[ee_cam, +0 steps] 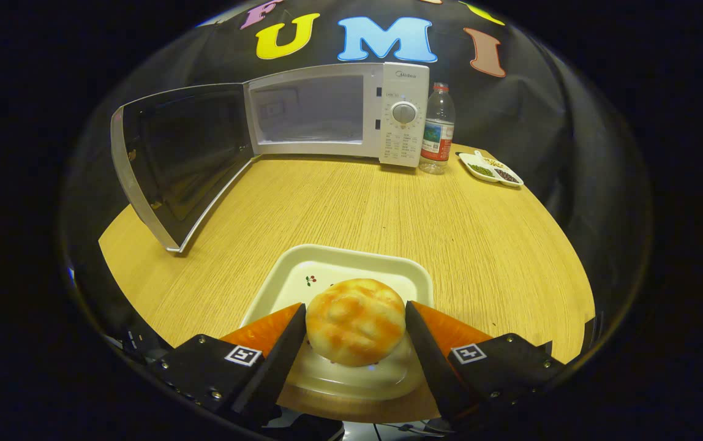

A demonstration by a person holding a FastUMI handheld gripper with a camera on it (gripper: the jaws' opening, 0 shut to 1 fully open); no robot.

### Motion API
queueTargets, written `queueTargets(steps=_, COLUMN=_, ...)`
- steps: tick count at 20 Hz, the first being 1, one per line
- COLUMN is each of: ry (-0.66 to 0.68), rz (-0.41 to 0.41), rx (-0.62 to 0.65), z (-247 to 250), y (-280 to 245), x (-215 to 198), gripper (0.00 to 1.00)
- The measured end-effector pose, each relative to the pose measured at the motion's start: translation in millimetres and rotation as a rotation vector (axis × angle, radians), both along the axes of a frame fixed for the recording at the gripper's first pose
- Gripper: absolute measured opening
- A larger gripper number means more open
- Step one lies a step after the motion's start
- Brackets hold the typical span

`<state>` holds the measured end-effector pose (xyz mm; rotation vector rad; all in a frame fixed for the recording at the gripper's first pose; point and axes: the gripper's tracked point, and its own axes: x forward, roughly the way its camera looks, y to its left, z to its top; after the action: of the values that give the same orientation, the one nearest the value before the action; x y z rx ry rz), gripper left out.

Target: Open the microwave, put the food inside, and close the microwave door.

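white microwave (327, 113) door (183, 162) open, cavity empty; we see the gripper (356, 327) closed around the bun (356, 321) on its plate (302, 278); loading, closing remain.

wood table (339, 202), black cloth wall (541, 116), dim

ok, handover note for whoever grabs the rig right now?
Tool: fingers flank the bread bun, at or near contact; whether they are pressing on it can't be told.
Bun sits on the white square plate on the wooden table.
Microwave: door swung wide open, cavity looks empty.
Done: door opened.
Left: secure the bun, place it inside, close the door.
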<state>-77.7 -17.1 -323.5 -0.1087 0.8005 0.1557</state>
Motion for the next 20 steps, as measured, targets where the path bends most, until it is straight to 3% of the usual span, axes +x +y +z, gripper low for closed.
queueTargets(steps=3, ry=0.011, rz=-0.005, rx=0.011, z=1.6, y=0.8, x=-0.9, gripper=0.79)
queueTargets(steps=10, ry=-0.048, rz=-0.059, rx=0.084, z=32.8, y=16.3, x=19.0, gripper=0.78)
queueTargets(steps=20, ry=-0.255, rz=-0.081, rx=0.219, z=107.6, y=78.6, x=116.2, gripper=0.78)
